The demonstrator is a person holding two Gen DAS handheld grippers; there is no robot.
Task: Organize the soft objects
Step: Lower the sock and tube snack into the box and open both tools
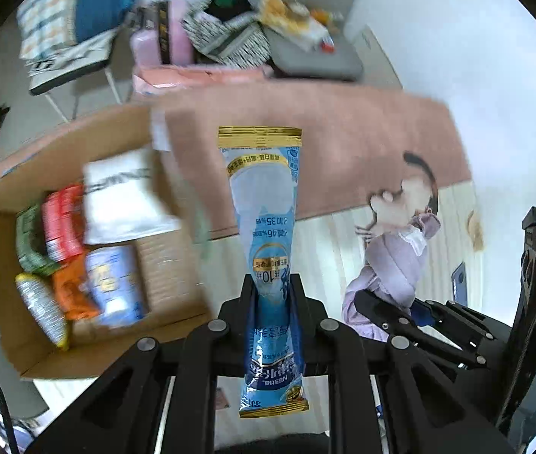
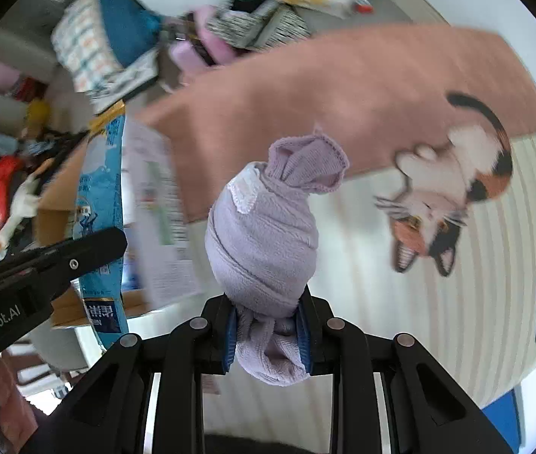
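Fingers of my left gripper (image 1: 272, 295) are pinched tight on a long blue sachet (image 1: 264, 219), gripping it low on its length so most of it stands up ahead of me, with a short tail hanging back behind the pads. My right gripper (image 2: 268, 325) is clamped on a lilac sock roll (image 2: 264, 234), its blue-lined fingers (image 2: 231, 335) squeezing the bundle at its narrow waist. Both loads are in the air, to the right of the box (image 1: 10, 287), the sachet nearer to it. That box is open cardboard with stiff plain walls, and judging by its contents the sorting is well underway: several soft packs already lie inside, side by side on the left half of its floor, among them a red pack (image 1: 61, 223), a green one (image 1: 33, 242), an orange one (image 1: 75, 295), a silvery one (image 1: 41, 310), a blue-and-white pouch (image 1: 114, 283) and a white packet (image 1: 124, 196). The right half of the box floor shows bare cardboard, so I judge there is room for both things I carry. What is left, as far as I can see, is to lower these two in. The sachet is glossy film, flat and slim, with gold crimped seals at each end; it will bend easily. The sock roll is fuzzy knit, plump and rounded, with a ribbed cuff folded over at the top, and it gives under the grip. Right of the box lies a pink mat (image 2: 343, 94) with a cat print.
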